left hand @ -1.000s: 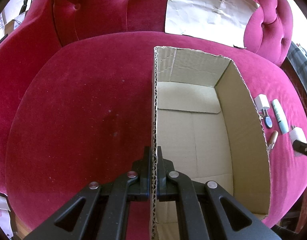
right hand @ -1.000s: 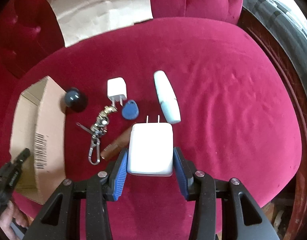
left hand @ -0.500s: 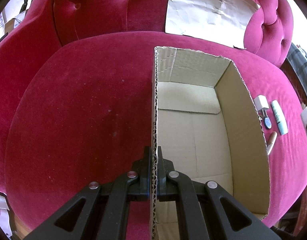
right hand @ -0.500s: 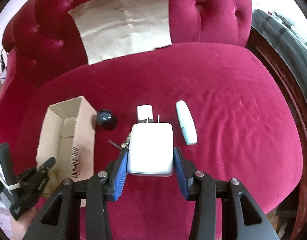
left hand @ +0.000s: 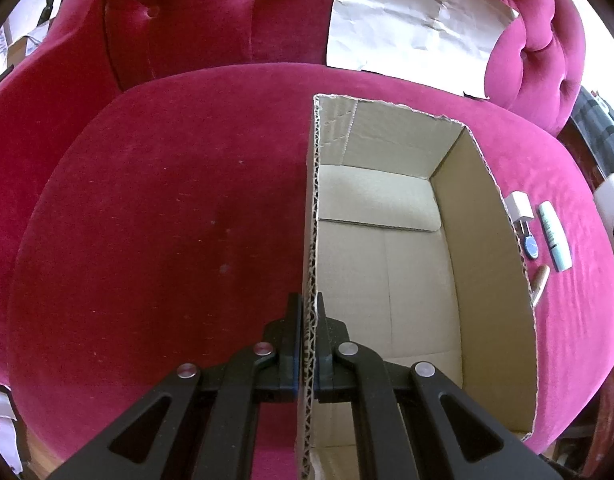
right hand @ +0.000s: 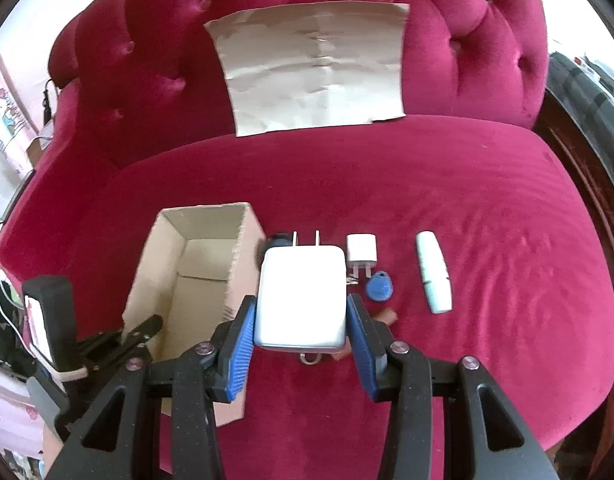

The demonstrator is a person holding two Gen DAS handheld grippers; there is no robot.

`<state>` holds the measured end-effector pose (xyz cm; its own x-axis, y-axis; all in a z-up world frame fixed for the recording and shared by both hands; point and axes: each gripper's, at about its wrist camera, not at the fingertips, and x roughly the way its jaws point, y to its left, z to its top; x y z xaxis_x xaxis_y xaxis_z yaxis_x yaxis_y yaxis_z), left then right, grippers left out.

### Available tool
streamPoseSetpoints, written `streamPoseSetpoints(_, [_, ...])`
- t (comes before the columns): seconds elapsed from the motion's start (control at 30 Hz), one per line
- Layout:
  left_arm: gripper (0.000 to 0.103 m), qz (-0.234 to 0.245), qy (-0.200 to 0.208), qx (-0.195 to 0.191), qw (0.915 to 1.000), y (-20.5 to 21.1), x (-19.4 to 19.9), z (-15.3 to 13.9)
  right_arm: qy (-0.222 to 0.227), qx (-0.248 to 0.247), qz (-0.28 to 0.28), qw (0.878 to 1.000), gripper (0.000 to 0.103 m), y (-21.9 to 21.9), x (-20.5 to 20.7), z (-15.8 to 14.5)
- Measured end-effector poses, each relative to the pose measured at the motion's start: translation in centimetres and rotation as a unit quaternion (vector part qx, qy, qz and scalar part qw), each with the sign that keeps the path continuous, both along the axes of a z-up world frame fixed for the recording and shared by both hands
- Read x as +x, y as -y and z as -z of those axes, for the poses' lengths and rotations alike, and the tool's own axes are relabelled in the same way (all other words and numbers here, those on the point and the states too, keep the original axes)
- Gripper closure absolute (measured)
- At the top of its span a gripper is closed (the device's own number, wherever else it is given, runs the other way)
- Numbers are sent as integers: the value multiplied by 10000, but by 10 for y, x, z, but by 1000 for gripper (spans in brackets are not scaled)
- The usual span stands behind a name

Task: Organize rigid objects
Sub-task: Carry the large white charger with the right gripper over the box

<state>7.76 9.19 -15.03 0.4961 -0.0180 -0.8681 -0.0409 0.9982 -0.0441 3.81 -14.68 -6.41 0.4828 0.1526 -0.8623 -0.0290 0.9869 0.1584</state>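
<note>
While left gripper (left hand: 309, 320) jaws clamp box wall (left hand: 311, 240) | right gripper (right hand: 301, 312) jaws grip white charger (right hand: 301, 296)

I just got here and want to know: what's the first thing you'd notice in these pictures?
The big white charger stands out first, squeezed between the blue pads of the right gripper above the bright pink sofa seat. Next is the open cardboard box, empty inside, with the left gripper pinching its near wall. Beside the box lie a small white plug, a blue key tag and a pale tube.
</note>
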Motion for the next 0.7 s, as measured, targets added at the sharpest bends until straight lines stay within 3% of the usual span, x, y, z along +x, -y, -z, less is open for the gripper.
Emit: streamPoseSetpoints(0.7, [100,50,-34,-88,9999,-8,2,1,-160,578,-874,9944,56,-56,20,23])
